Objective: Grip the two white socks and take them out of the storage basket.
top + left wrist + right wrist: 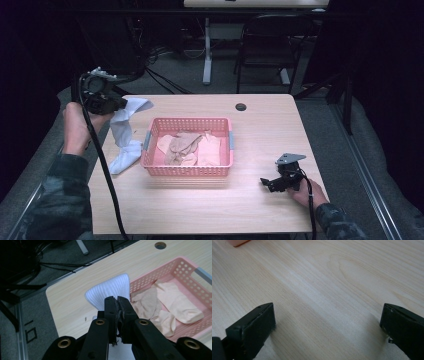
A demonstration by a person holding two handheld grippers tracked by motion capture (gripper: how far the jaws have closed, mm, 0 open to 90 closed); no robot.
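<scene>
Clamping a white ribbed sock (pixel 112 291), the left gripper (pixel 117 301) had its 2 black jaws pressed together on the fabric, with the sock's cuff fanning out just past the jaw tips. In the high view the left gripper (pixel 107 102) was lifted at the table's left edge, and the white sock (pixel 125 135) hung down from it, its lower end lying on the wooden table (pixel 260 130) just beside the pink plastic basket (pixel 187 170). Beyond the left gripper's jaws and to their right, the basket (pixel 185 270) held several beige socks (pixel 172 302) lying loose and crumpled against one another. Farther off past the sock, a round cable hole (pixel 160 245) sat in the tabletop.

The right gripper (pixel 274 183) rested low on the table, well apart from the basket, held in the person's right hand (pixel 307 192). Its 2 jaws stood spread wide with nothing between them, bare wood grain (pixel 324 290) lying ahead of the right gripper (pixel 328 322).
</scene>
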